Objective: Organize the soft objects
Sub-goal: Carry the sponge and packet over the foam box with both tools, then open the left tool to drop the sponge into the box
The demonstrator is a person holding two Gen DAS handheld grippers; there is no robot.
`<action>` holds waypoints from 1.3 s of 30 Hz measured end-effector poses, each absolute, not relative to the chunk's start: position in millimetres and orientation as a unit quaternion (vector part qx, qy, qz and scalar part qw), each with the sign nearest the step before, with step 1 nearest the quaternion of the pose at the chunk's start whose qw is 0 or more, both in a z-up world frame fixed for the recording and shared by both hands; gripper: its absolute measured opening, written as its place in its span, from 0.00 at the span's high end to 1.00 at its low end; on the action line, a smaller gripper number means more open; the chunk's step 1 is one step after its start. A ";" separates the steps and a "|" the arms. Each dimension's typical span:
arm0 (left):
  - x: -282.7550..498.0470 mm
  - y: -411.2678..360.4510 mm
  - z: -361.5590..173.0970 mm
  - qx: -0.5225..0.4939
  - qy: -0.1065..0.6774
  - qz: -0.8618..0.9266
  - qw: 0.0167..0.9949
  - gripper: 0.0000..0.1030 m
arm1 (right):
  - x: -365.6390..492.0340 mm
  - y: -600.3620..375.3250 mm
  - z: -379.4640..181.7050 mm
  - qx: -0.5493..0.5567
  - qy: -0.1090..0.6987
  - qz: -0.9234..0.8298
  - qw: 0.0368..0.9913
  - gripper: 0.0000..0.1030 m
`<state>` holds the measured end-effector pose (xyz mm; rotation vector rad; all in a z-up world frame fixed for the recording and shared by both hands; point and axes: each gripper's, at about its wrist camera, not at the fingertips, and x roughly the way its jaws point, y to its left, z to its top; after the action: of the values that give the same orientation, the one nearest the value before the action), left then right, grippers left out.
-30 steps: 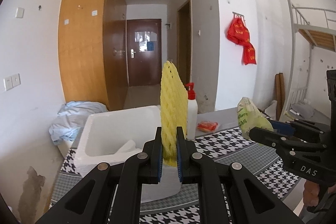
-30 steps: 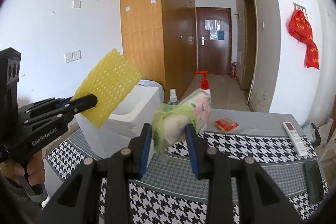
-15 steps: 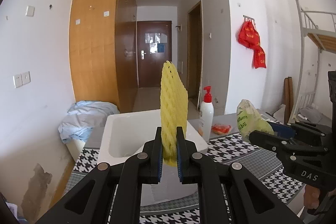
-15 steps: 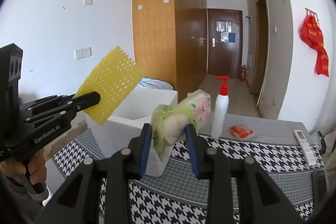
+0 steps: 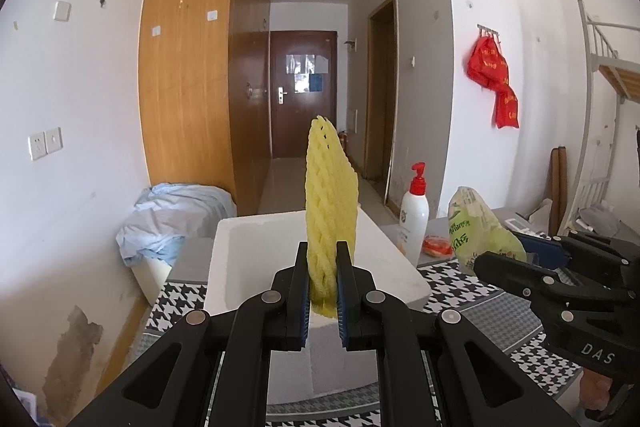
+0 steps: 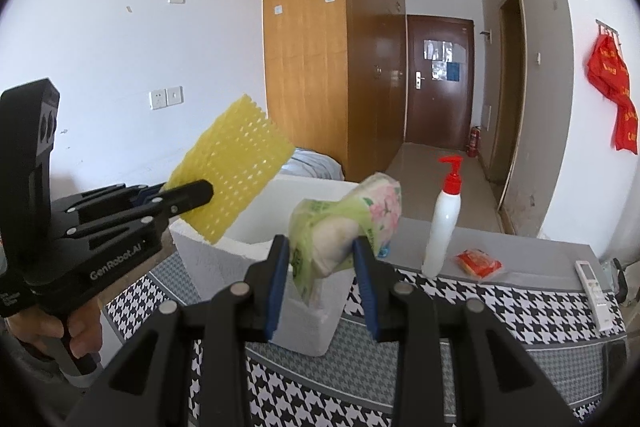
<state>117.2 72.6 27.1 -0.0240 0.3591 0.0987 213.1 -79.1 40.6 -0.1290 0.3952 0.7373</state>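
Observation:
My left gripper (image 5: 323, 267) is shut on a yellow foam net sleeve (image 5: 330, 203) that stands upright above the white foam box (image 5: 256, 251). From the right wrist view the same yellow foam net sleeve (image 6: 230, 167) sticks out of the left gripper (image 6: 200, 193) over the foam box (image 6: 200, 255). My right gripper (image 6: 320, 259) is shut on a green plastic tissue pack (image 6: 344, 223), held above the box's near right corner. That tissue pack (image 5: 476, 231) and the right gripper (image 5: 504, 259) show at the right of the left wrist view.
A white pump bottle with a red top (image 6: 444, 215), an orange packet (image 6: 478, 263) and a white remote (image 6: 596, 291) lie on the houndstooth tablecloth (image 6: 500, 311). Crumpled blue cloth (image 5: 172, 211) sits beyond the box. A wooden wardrobe (image 5: 192, 67) and a bunk bed frame (image 5: 600, 131) flank the room.
Both grippers have moved left with their loads, so the foam box now sits closer and more centred under them. The bottle has shifted right in both views. Grips unchanged.

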 end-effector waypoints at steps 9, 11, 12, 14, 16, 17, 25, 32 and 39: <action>140.8 83.0 22.9 -0.019 0.197 0.047 0.979 0.89 | 220.3 -67.4 38.3 -0.067 0.200 0.353 0.911 0.63; 144.9 85.6 21.7 -0.023 0.199 0.046 0.979 0.89 | 221.5 -66.9 38.5 -0.067 0.201 0.351 0.912 0.63; 146.0 86.3 20.1 -0.024 0.201 0.046 0.978 0.89 | 222.0 -67.1 38.5 -0.068 0.201 0.349 0.913 0.64; 149.6 88.3 18.6 -0.024 0.204 0.048 0.977 0.89 | 223.0 -67.4 38.8 -0.067 0.201 0.347 0.914 0.63; 154.0 89.6 17.8 -0.025 0.207 0.049 0.977 0.89 | 223.5 -67.2 39.0 -0.066 0.202 0.344 0.915 0.63; 155.9 90.3 17.2 -0.025 0.210 0.049 0.976 0.89 | 223.8 -66.9 38.9 -0.066 0.202 0.343 0.915 0.64; 163.3 96.7 10.4 -0.015 0.222 0.065 0.973 0.52 | 224.5 -63.1 36.5 -0.068 0.206 0.331 0.918 0.64; 147.7 109.5 11.6 -0.026 0.201 0.070 0.977 0.25 | 225.1 -56.3 36.0 -0.076 0.206 0.324 0.920 0.64; 130.0 120.5 22.7 -0.048 0.173 0.063 0.982 0.06 | 224.8 -50.7 36.4 -0.080 0.208 0.323 0.920 0.64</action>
<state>130.0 120.5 22.7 -0.0967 0.3473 0.1263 224.8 -50.7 36.4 -0.1649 0.4272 0.6647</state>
